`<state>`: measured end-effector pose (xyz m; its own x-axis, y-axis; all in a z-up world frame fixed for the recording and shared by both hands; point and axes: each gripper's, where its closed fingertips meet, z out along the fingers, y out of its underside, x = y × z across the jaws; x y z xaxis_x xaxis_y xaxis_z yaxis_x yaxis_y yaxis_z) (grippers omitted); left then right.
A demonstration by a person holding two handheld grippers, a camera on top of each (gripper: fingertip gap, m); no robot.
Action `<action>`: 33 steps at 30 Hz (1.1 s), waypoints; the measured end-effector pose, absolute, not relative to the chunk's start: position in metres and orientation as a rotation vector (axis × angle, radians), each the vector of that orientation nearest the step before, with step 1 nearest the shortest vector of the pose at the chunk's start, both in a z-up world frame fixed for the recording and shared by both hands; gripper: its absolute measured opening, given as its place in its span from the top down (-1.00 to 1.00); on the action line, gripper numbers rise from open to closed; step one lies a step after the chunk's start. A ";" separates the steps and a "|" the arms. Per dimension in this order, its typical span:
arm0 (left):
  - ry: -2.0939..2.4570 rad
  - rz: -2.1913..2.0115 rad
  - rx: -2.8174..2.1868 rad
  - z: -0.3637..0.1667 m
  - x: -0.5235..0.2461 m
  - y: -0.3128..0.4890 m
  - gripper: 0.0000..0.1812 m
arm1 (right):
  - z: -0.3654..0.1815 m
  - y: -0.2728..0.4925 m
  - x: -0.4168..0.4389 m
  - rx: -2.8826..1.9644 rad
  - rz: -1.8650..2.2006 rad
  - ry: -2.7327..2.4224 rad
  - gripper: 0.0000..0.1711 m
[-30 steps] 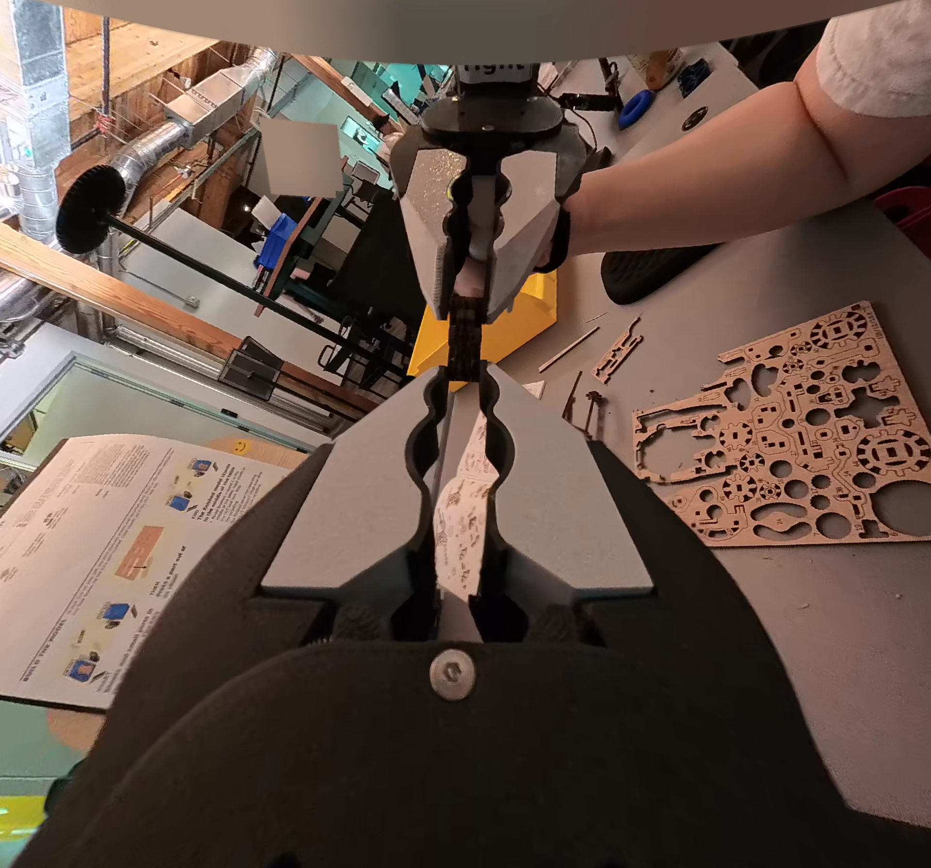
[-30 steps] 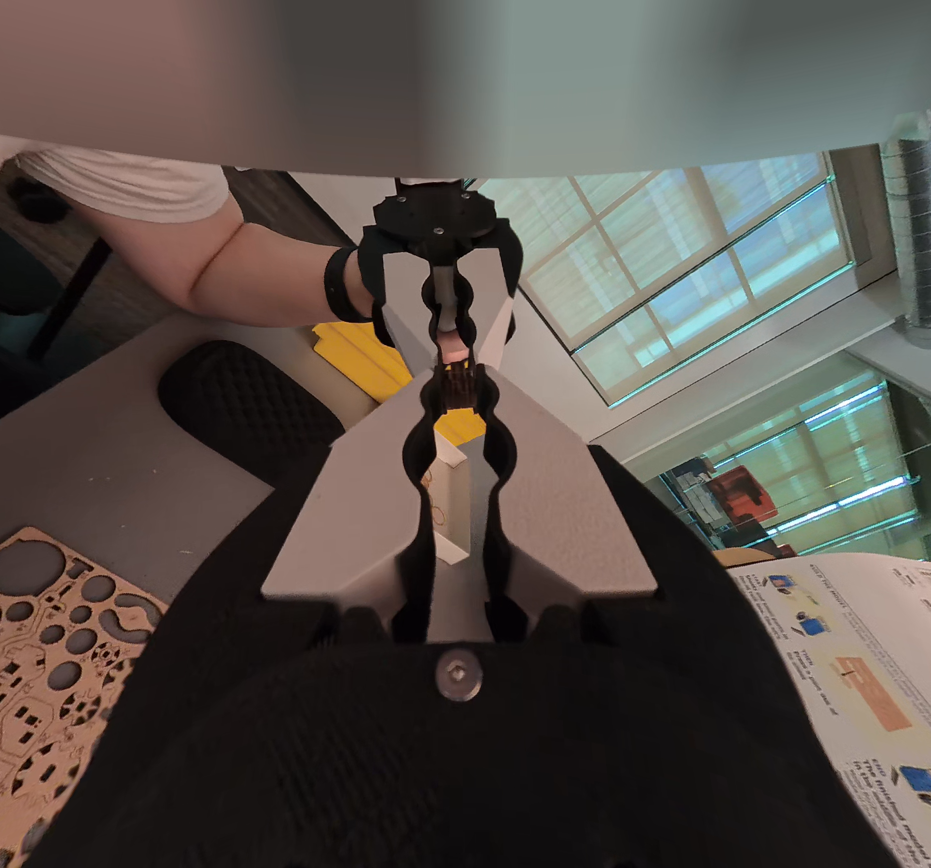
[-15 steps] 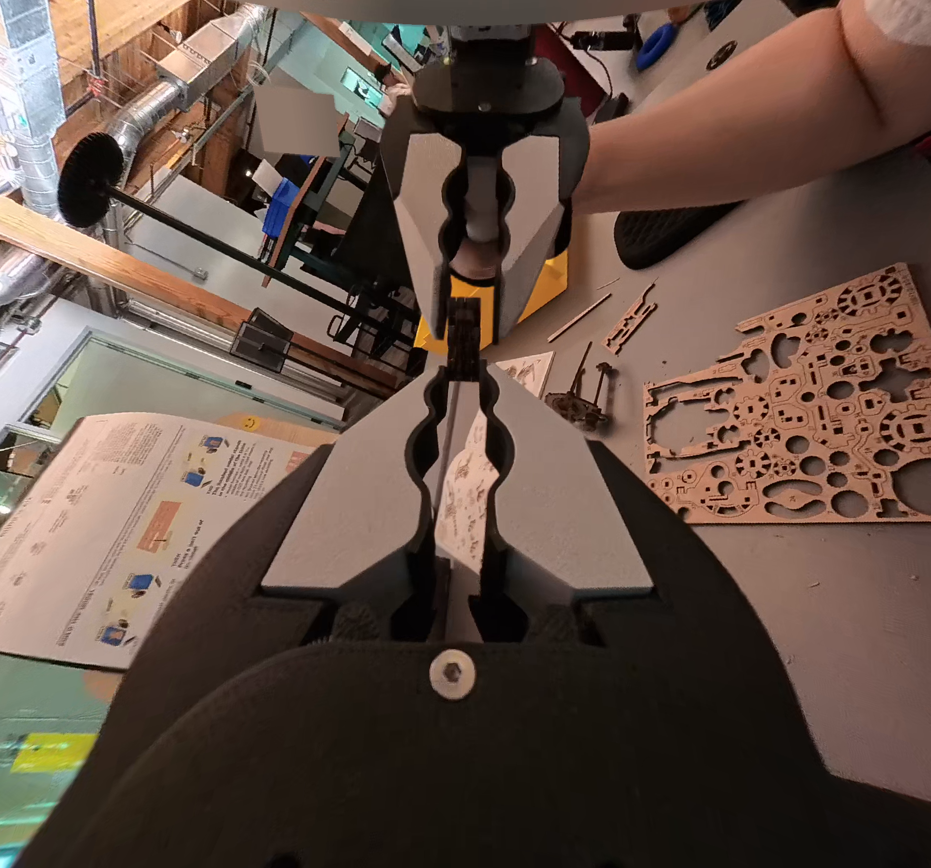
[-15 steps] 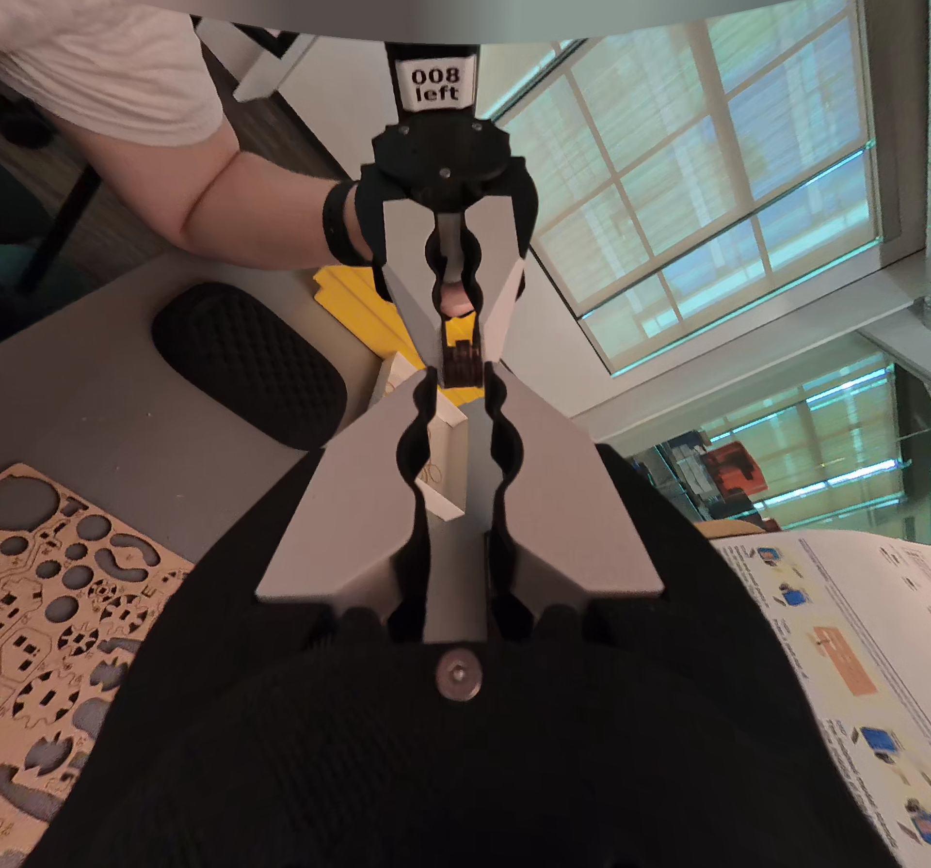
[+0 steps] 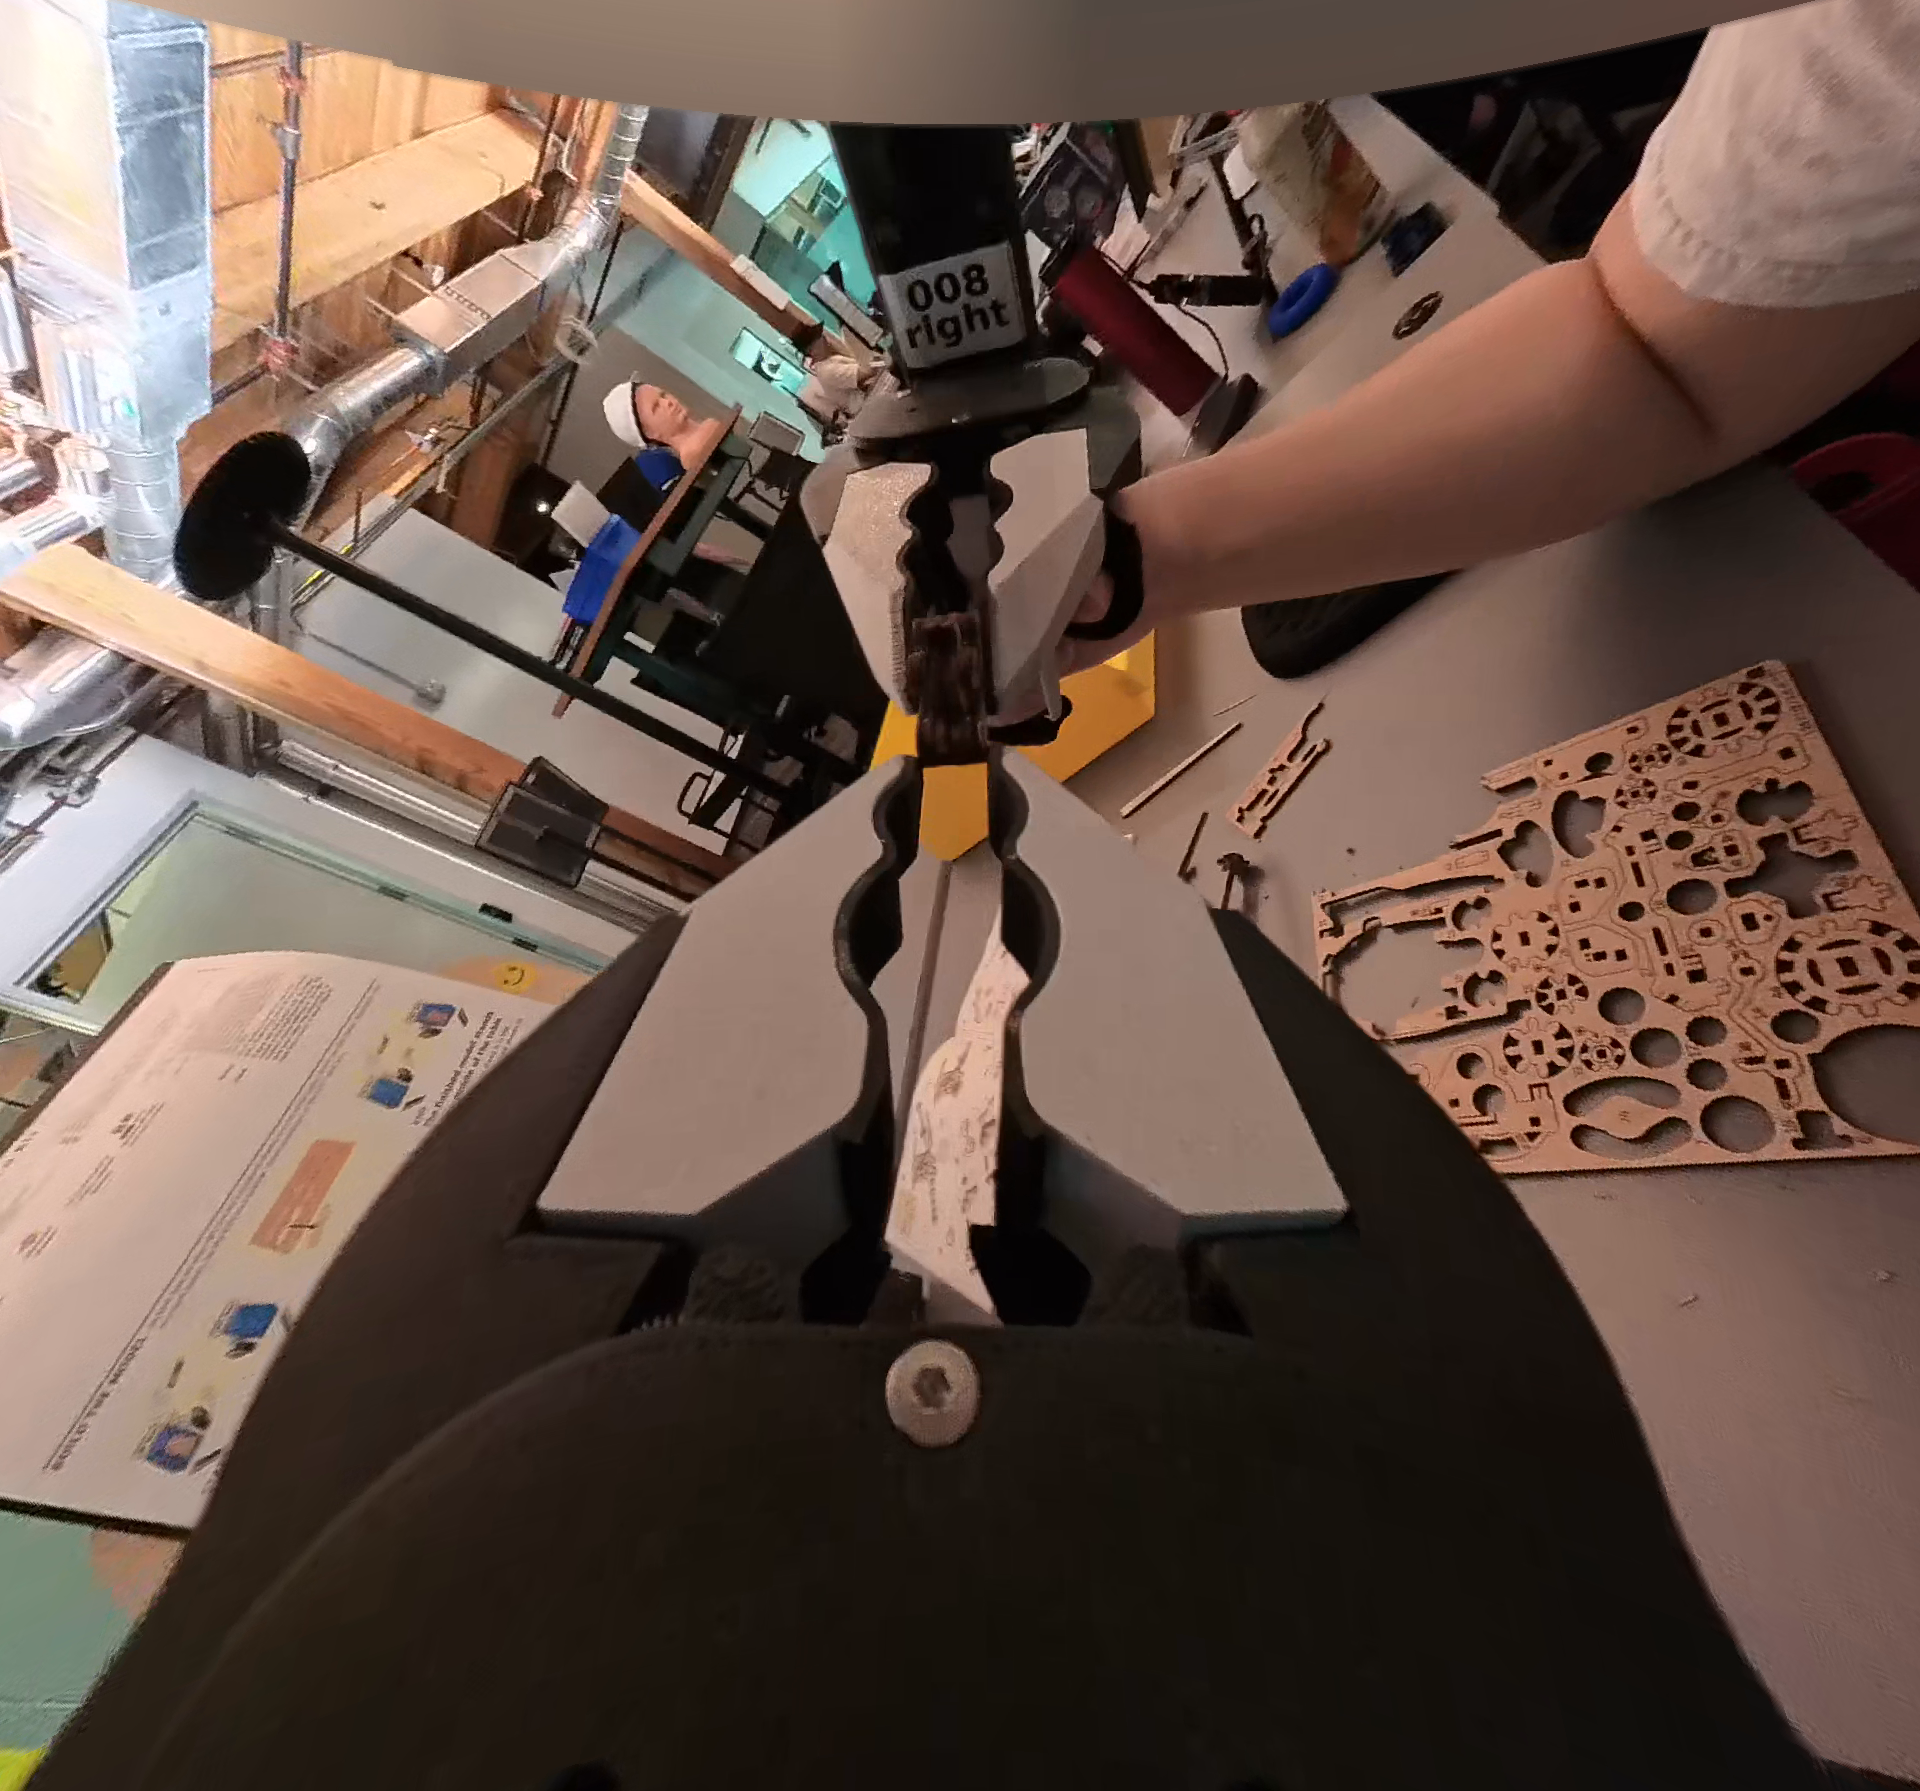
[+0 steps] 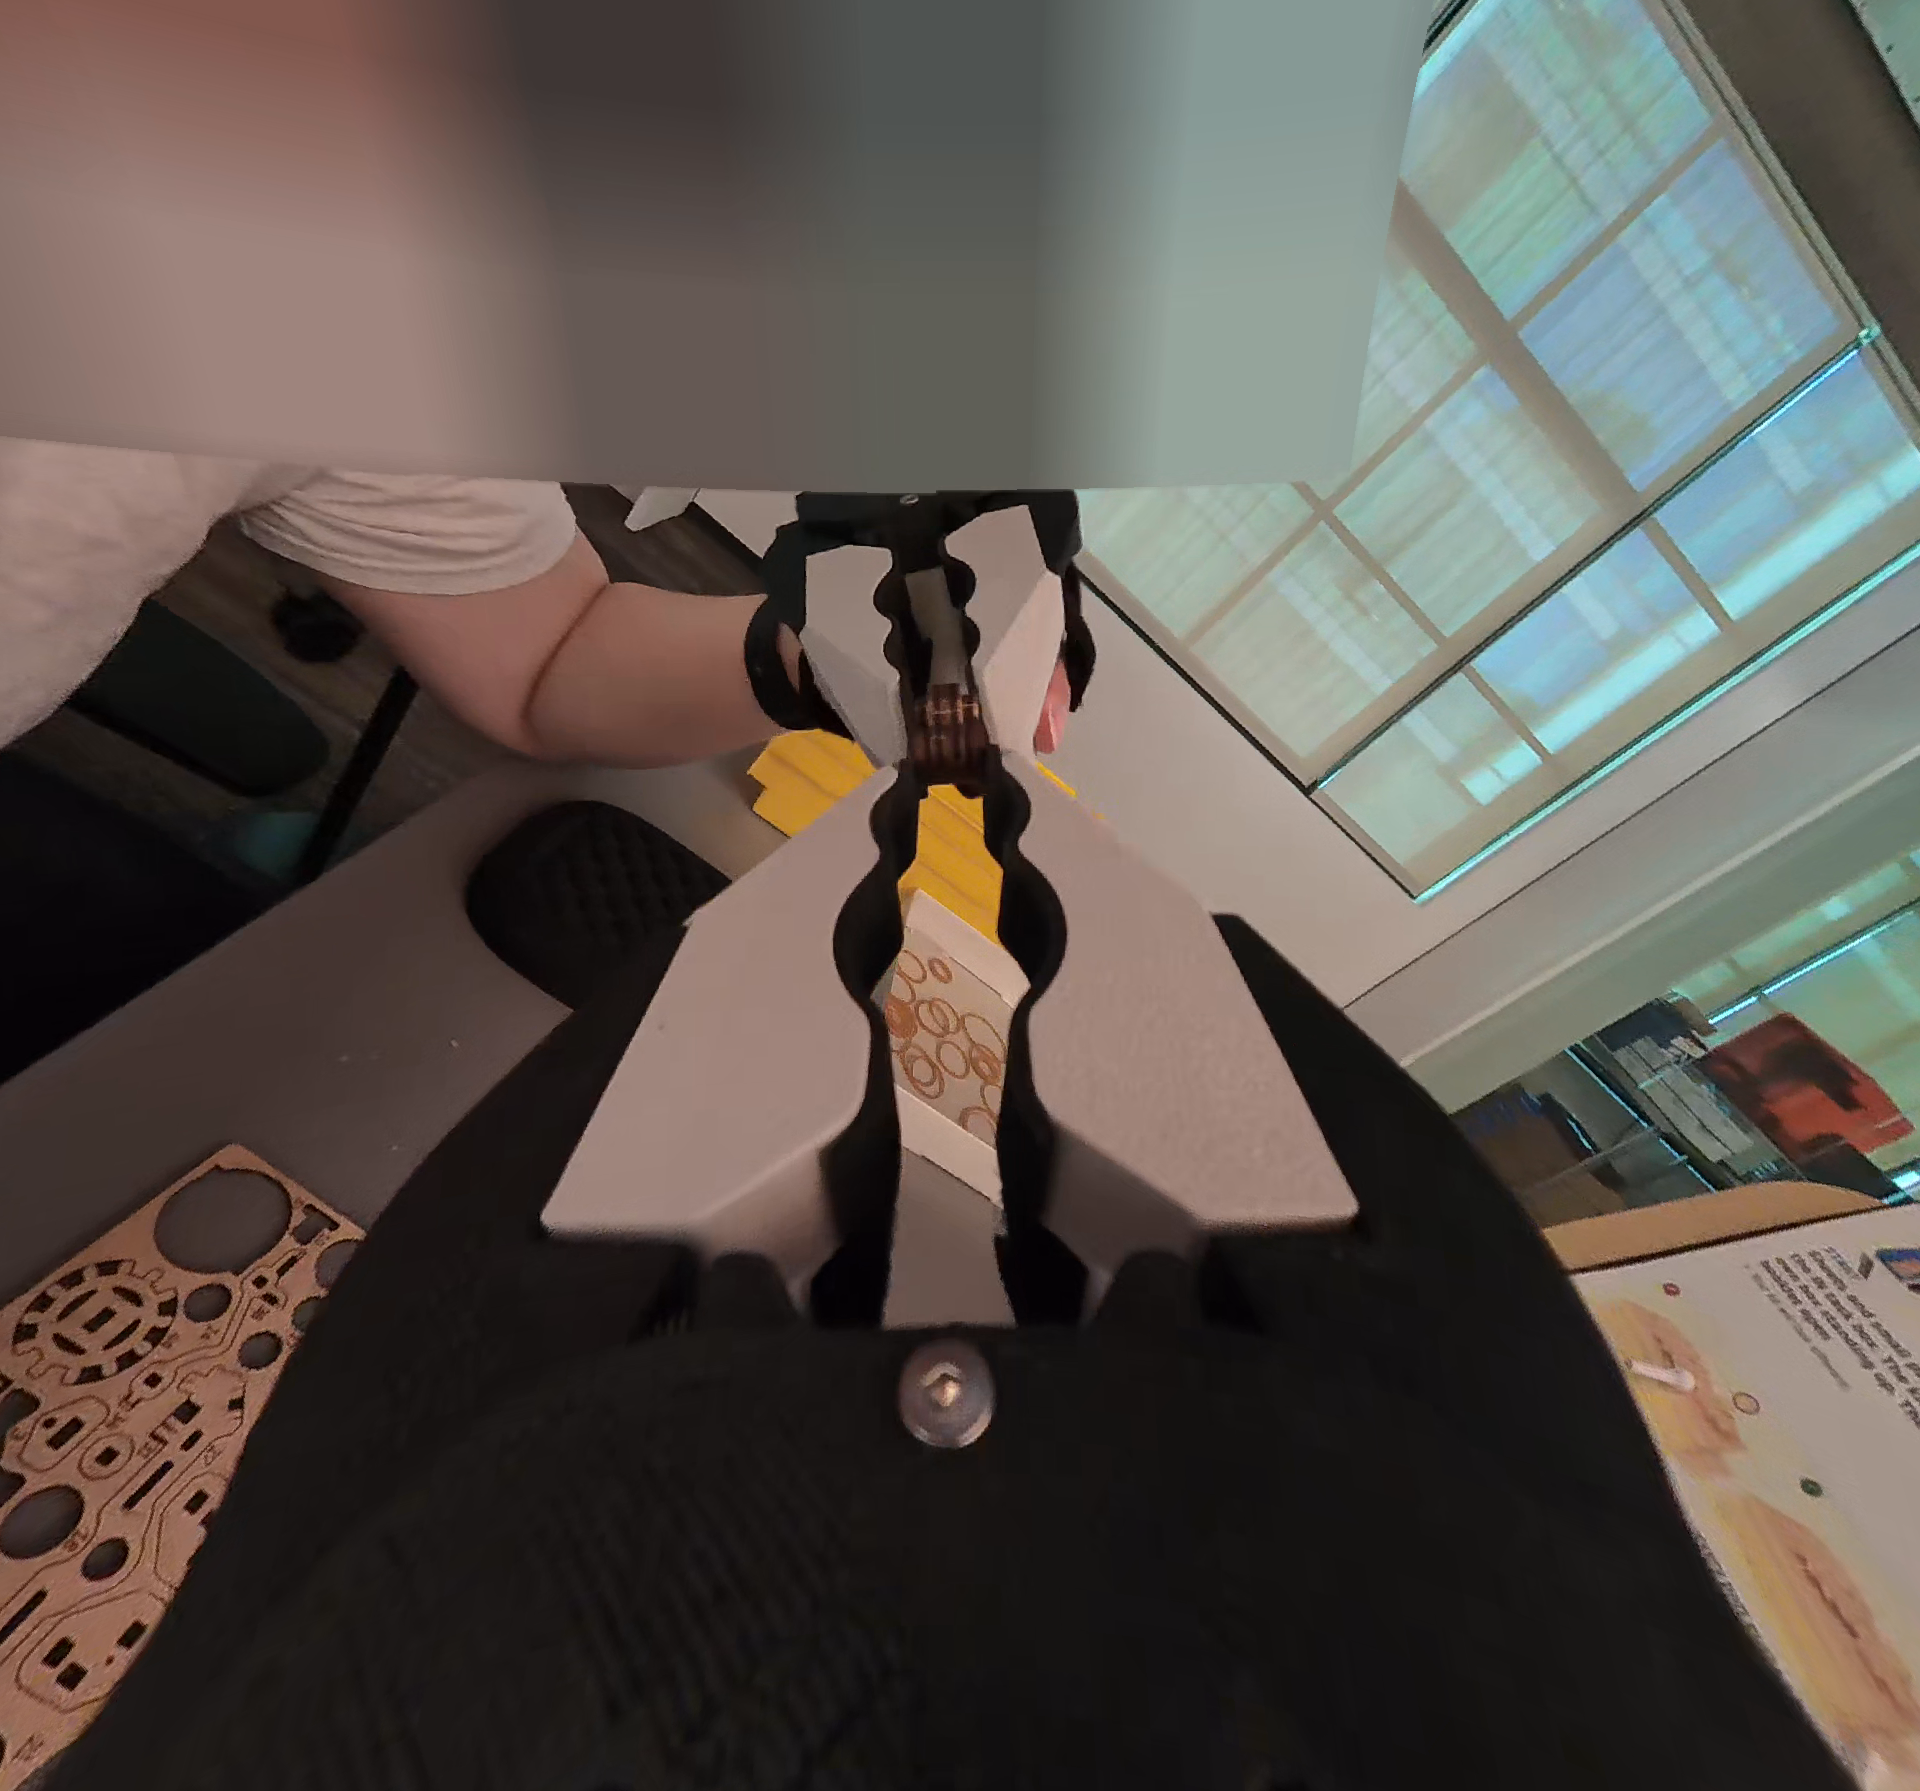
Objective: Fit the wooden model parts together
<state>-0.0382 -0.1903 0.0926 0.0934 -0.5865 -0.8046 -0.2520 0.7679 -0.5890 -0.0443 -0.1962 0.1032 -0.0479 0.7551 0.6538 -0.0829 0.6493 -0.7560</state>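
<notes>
A small dark wooden model part (image 5: 945,666) is held in mid-air between both grippers, which face each other tip to tip. My left gripper (image 5: 951,770) is shut on its near end. My right gripper (image 5: 961,711) is shut on its far end. In the right wrist view the same wooden part (image 6: 945,725) sits between my right gripper (image 6: 951,791) and the left gripper (image 6: 948,752). A person's bare forearms hold both grippers. How the part's pieces join is hidden by the fingers.
A cut-out wooden sheet (image 5: 1621,931) lies on the grey table (image 5: 1662,1326), with loose wooden bits (image 5: 1278,785) and a thin stick (image 5: 1179,770) beside it. A yellow object (image 5: 1107,702), a black pad (image 6: 582,889), a white patterned box (image 6: 945,1035) and an instruction sheet (image 5: 208,1170) are nearby. The grippers are tip to tip, or close to it.
Both grippers stay shut on the wooden part and have tilted and shifted together above the table. The right gripper has twisted slightly relative to the left.
</notes>
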 end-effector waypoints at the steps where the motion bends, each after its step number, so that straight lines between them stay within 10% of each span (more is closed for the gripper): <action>1: 1.496 -0.282 -0.712 0.092 -0.038 -0.191 0.89 | 0.103 -0.196 -0.044 -0.593 0.750 -1.473 0.88; 33: 1.336 -0.714 -1.121 0.098 -0.050 -0.156 0.74 | 0.107 -0.148 -0.054 -1.070 1.312 -1.145 0.88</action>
<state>-0.0502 -0.1557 0.0982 0.1545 -0.9122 -0.3795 -0.1911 0.3493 -0.9173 -0.0540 -0.1479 0.1073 -0.0571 0.9983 0.0094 -0.1443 0.0011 -0.9895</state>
